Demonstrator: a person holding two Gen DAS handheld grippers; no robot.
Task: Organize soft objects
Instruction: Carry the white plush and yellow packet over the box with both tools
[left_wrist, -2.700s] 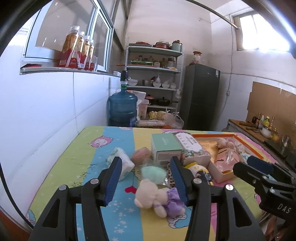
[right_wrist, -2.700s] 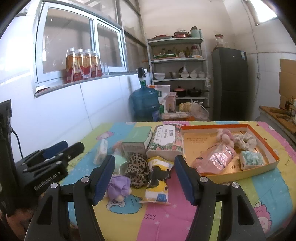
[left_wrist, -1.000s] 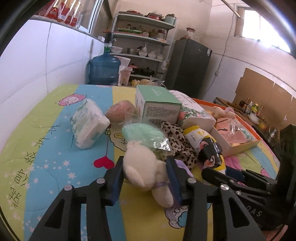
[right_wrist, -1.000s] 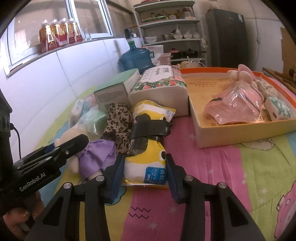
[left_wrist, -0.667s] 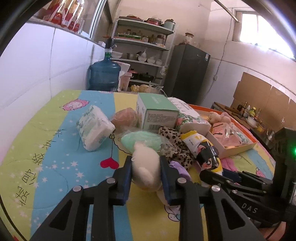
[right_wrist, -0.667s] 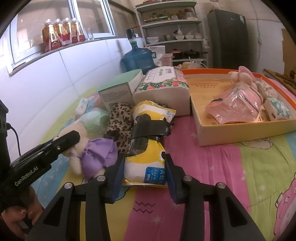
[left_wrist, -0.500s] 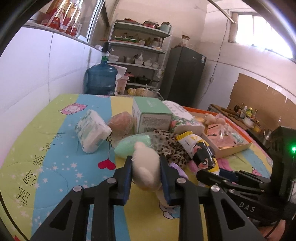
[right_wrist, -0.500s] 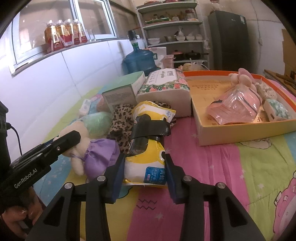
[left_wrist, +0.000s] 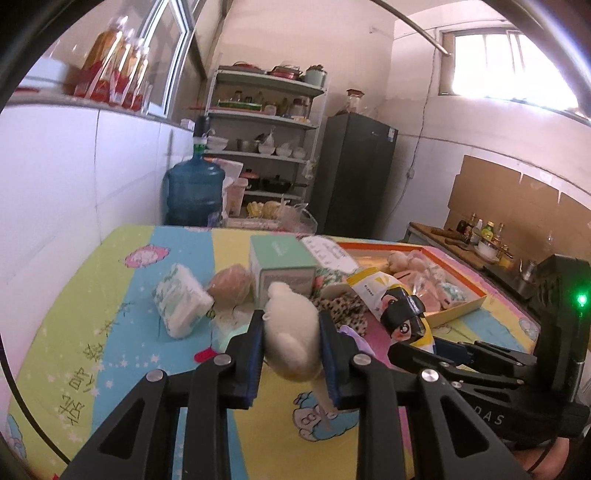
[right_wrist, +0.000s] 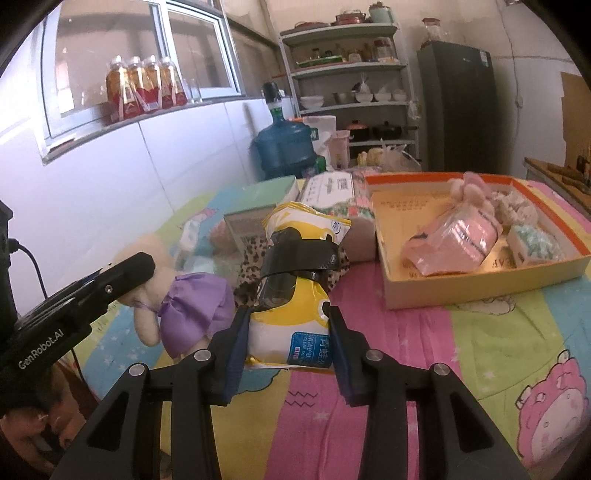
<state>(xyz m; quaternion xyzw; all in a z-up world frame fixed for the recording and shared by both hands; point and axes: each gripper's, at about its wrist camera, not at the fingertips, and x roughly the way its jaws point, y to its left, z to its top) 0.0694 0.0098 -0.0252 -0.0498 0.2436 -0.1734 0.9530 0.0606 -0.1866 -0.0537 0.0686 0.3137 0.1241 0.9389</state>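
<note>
My left gripper (left_wrist: 291, 339) pinches the plush bear's (left_wrist: 291, 332) head, hiding its face. My right gripper (right_wrist: 288, 343) clamps the yellow wipes pack (right_wrist: 295, 295); its label is partly hidden.

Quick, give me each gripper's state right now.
Left gripper: shut on the plush bear.
Right gripper: shut on the yellow wipes pack.

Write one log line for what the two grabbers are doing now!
left gripper: shut on plush doll | right gripper: shut on yellow pack | both lifted

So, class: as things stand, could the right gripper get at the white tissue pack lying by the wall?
Probably not: the right gripper is shut on the yellow wipes packet, and the held plush doll lies between.
</note>
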